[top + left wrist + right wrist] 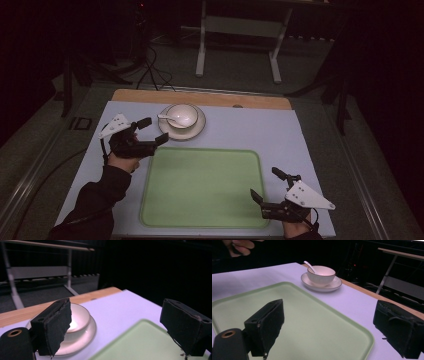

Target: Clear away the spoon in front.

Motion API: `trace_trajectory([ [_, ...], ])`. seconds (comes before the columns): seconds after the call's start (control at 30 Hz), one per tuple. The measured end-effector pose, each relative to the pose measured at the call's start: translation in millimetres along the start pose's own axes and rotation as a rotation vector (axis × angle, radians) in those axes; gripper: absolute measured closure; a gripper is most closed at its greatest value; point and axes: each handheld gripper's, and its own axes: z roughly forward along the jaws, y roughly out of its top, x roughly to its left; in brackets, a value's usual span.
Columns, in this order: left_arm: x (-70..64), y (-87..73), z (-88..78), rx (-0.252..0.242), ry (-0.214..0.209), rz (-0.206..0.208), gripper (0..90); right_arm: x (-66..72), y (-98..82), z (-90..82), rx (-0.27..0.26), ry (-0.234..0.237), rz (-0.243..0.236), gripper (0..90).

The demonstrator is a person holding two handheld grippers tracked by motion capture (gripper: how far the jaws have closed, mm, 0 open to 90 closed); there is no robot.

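A white bowl (181, 116) with a white spoon (169, 118) in it stands on a white saucer (197, 131) at the back of the mat. In front of it lies a light green tray (202, 185) with nothing on it. My left gripper (156, 130) hovers just left of the saucer at the tray's back left corner, open, with nothing between its jaws. In the left gripper view the bowl (78, 318) sits behind the left jaw. My right gripper (263, 182) is open at the tray's front right corner, also with nothing in it, and it faces the bowl (321, 273) across the tray (312, 322).
The pale blue mat (250, 125) covers the table, with a wooden strip (200, 97) along its back edge. Beyond the table a white frame stand (237, 30) and cables (150, 70) sit on the dark floor. The person's other hand (239, 246) is at the top left of the right gripper view.
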Motion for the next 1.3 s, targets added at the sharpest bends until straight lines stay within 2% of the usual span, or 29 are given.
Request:
trace_trajectory([
  [0.03,0.0,0.0,0.0,0.0,0.0,0.0,11.8,0.3,0.0,0.1,0.0,0.002,0.0,9.9],
  [0.13,10.4,-3.2,5.7,-0.051,0.041,-0.047,14.0,0.5,-0.1,0.6,-0.001,0.007,0.002,9.9],
  [0.2,18.3,-6.2,8.2,-0.094,0.074,-0.091,14.7,0.6,-0.1,0.6,-0.001,0.007,0.002,10.0],
  [0.23,27.3,-10.1,11.0,-0.127,0.089,-0.147,14.8,0.6,-0.2,0.4,-0.002,0.007,0.003,9.9],
  [0.27,27.3,-10.1,11.0,-0.127,0.089,-0.147,15.9,0.6,-0.2,0.4,-0.004,0.008,0.003,9.9],
  [0.3,34.1,-14.8,14.9,-0.137,0.115,-0.178,16.1,0.6,-0.2,0.4,-0.002,0.009,0.002,9.9],
  [0.33,36.6,-17.7,16.9,-0.14,0.124,-0.184,17.2,0.7,-0.3,0.5,-0.003,0.01,0.002,9.9],
  [0.5,43.6,-29.2,27.5,-0.125,0.164,-0.22,19.1,1.0,-0.6,1.0,-0.002,0.014,0.0,9.9],
  [0.57,47.2,-36.1,36.2,-0.103,0.207,-0.237,20.6,1.0,-0.6,1.6,-0.002,0.017,0.002,9.9],
  [0.6,47.2,-36.1,36.2,-0.103,0.207,-0.237,20.7,1.0,-0.6,1.6,-0.002,0.017,0.002,9.9],
  [0.63,49.2,-40.0,42.6,-0.09,0.239,-0.264,20.8,1.3,-0.5,2.0,-0.002,0.019,0.001,9.9],
  [0.7,50.6,-41.8,45.2,-0.086,0.246,-0.278,21.4,1.5,-0.5,2.1,-0.003,0.021,0.0,9.9],
  [0.73,51.8,-44.1,51.0,-0.073,0.275,-0.295,21.9,1.6,-0.5,2.4,-0.002,0.023,-0.002,9.9],
  [0.83,53.3,-46.1,55.8,-0.068,0.282,-0.31,24.3,1.4,-0.6,2.3,-0.002,0.025,0.0,9.9],
  [0.9,54.7,-48.6,61.2,-0.061,0.302,-0.33,26.9,1.4,-0.8,1.8,-0.003,0.027,0.001,9.9],
  [1.03,58.2,-54.5,70.6,-0.063,0.324,-0.388,28.4,1.3,-1.0,1.3,-0.002,0.028,0.003,9.9],
  [1.13,62.8,-60.1,75.8,-0.074,0.35,-0.457,30.6,1.0,-1.1,0.9,-0.002,0.029,0.005,9.9],
  [1.3,70.0,-68.6,83.6,-0.077,0.348,-0.53,37.3,0.5,-1.7,0.8,0.001,0.032,0.006,10.0],
])
